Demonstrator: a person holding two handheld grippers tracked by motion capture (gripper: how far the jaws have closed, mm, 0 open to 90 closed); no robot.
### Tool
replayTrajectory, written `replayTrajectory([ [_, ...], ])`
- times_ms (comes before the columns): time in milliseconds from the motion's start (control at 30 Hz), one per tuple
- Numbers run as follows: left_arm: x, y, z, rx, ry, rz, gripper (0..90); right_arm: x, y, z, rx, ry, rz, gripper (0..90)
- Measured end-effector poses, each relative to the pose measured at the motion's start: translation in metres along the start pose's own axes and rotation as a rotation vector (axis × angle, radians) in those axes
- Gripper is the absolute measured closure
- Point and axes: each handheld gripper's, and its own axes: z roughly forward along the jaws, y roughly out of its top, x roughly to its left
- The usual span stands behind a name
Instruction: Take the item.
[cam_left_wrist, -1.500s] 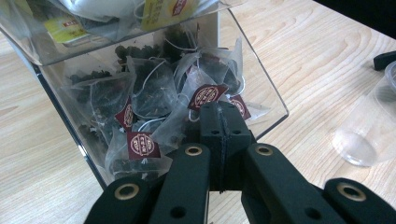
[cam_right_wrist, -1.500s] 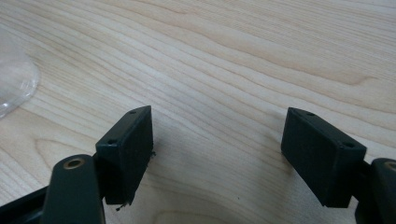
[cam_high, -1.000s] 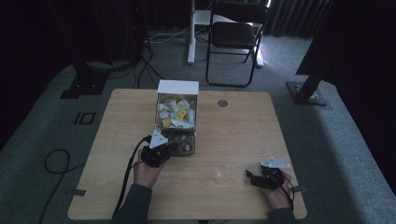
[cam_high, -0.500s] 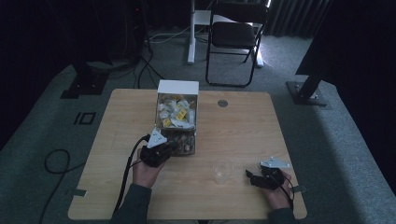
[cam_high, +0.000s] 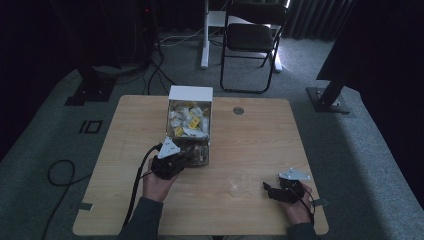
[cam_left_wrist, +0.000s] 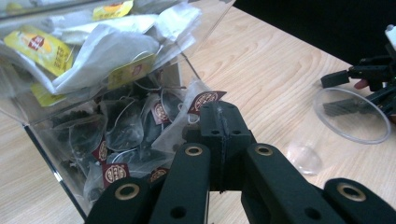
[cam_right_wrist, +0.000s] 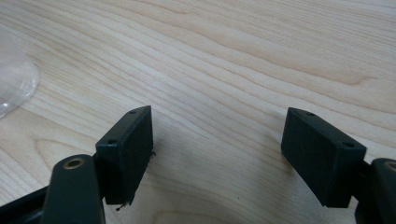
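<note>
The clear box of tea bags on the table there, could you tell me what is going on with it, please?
A person at a light wooden table holds a black gripper in each hand. The left gripper, jaws shut, sits at the open front of the clear plastic box of tea bags, apparently pinching the string of a pyramid tea bag with a dark red tag. The right gripper rests open on bare wood near an empty clear plastic cup.

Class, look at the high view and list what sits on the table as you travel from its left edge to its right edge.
Left hand-held gripper → clear box of tea bags → clear plastic cup → right hand-held gripper.
</note>
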Motion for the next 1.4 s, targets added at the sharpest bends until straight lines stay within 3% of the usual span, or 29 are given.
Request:
replayTrajectory([
  [567, -0.013, 0.011, -0.003, -0.016, -0.032, 0.033, 90.0, 0.0, 0.0, 0.0, -0.002, 0.0, -0.002, 24.9],
  [1400, -0.032, 0.019, 0.006, -0.027, -0.097, 0.057, 90.0, 0.0, 0.0, 0.0, 0.0, -0.001, -0.001, 25.0],
])
